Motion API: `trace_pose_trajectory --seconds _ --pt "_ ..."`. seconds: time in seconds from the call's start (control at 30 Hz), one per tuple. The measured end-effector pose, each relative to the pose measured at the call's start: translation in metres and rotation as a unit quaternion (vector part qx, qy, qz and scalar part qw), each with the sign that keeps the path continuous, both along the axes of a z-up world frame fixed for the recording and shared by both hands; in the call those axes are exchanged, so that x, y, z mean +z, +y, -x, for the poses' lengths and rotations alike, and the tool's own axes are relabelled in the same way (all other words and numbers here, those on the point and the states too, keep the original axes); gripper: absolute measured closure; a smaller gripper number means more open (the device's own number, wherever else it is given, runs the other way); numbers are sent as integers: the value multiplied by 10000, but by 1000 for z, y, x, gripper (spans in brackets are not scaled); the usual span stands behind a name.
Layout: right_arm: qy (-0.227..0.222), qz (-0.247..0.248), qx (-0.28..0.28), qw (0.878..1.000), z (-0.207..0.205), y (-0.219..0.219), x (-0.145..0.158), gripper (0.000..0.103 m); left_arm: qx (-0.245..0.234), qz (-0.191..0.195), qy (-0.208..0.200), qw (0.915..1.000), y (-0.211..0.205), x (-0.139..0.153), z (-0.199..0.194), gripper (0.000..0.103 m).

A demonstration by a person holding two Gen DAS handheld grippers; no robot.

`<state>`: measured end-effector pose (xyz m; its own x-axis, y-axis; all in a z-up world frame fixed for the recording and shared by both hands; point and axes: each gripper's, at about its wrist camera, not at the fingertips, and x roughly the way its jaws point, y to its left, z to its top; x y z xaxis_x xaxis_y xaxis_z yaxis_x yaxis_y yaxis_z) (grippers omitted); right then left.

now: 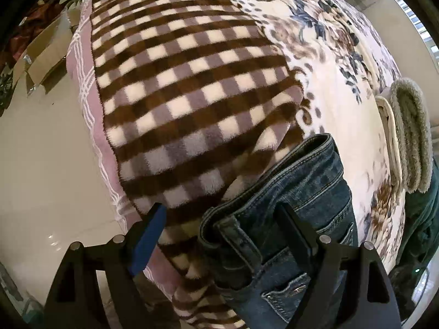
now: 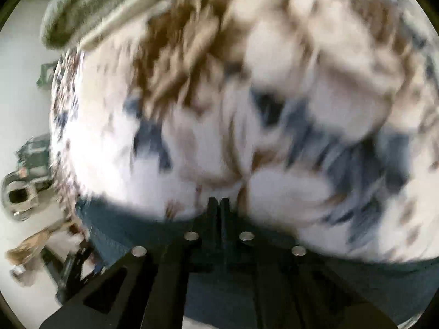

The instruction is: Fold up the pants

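Folded blue jeans (image 1: 296,192) lie on the bed, across the edge of a brown checked blanket (image 1: 178,82) and a white floral blanket (image 1: 343,96). My left gripper (image 1: 219,219) points down over them with its jaws wide open. Its blue-padded finger (image 1: 148,235) is over the checked blanket, and the other finger (image 1: 293,227) is above the denim near the waistband. The right wrist view is blurred. My right gripper (image 2: 218,204) is shut with nothing visible between its fingertips, above the floral blanket (image 2: 219,96). A dark blue-green cloth (image 2: 115,230) lies just below it.
A grey fleecy folded item (image 1: 408,137) and a dark green garment (image 1: 422,219) lie at the bed's right edge. Cardboard boxes (image 1: 41,54) stand on the pale glossy floor (image 1: 41,164) to the left. In the right wrist view, small objects (image 2: 22,197) sit on the floor.
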<state>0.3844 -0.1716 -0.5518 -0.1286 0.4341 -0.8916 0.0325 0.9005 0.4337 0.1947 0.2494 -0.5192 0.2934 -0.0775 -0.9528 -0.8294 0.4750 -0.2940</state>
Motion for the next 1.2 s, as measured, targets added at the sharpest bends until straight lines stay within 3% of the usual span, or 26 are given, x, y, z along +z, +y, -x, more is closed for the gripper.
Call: trace_pose_trajectory --seconds 0.07,0.13,0.2,0.23,0.27,0.3,0.33,0.37,0.53,0.6,0.63,0.7,0.73,0.77,0.83,0.9,1.0,1.07,1.2 --pt "-2 -102 -226 9997 -9 -10 3 103 -22 42 20 10000 4 -3 0 21" --pt "283 -539 -349 9975 -15 -13 2 101 -51 60 36 10000 3 -1 -1 21" --pt "527 -587 -38 9969 -14 -7 -3 79 -92 42 62 9999 3 3 -1 21" --pt "603 -597 154 9963 -12 2 -7 45 -114 7 70 9999 3 6 -2 21" --pt "712 -580 396 9950 -8 9 -14 34 -144 -56 78 9998 2 11 -2 21" --pt "800 -475 585 9939 -3 15 -20 34 -183 -121 67 9997 1 16 -2 21" --pt "789 -266 789 9934 1 20 -25 57 -226 -162 39 9996 0 19 -3 21" --pt "572 4 905 9942 4 24 -25 99 -308 -225 32 9993 -3 22 -5 21" --pt "-148 270 73 9995 -9 7 -11 103 -515 -417 170 9977 -9 11 -6 21" --pt "-53 -188 -131 9997 -10 -10 -3 102 -592 -478 197 9969 -12 9 -3 21" --pt "-33 -438 -176 9989 -6 -20 5 97 -650 -492 226 9964 -14 10 -3 21" --pt "-289 -459 -180 9984 11 -45 29 63 -785 -583 284 9948 -22 20 0 21" --pt "-379 -410 -244 9981 19 -55 37 38 -865 -634 266 9939 -28 28 2 21" --pt "-515 -431 -402 9969 36 -76 49 32 -946 -679 231 9929 -35 36 4 21" --pt "-536 -596 -828 9933 67 -118 65 32 -1247 -859 100 9884 -54 57 4 21" --pt "-407 -641 -1433 9868 107 -163 70 32 -1713 -1018 -46 9799 -84 77 -1 21" --pt "-228 -287 -2429 9694 175 -248 67 31 -2494 -1159 -130 9613 -138 92 -12 21" --pt "-144 -11 -3157 9487 219 -315 63 31 -2947 -1064 -196 9494 -177 95 -20 21" --pt "116 569 -4556 8883 296 -464 39 31 -3561 -672 -298 9315 -260 89 -38 21"
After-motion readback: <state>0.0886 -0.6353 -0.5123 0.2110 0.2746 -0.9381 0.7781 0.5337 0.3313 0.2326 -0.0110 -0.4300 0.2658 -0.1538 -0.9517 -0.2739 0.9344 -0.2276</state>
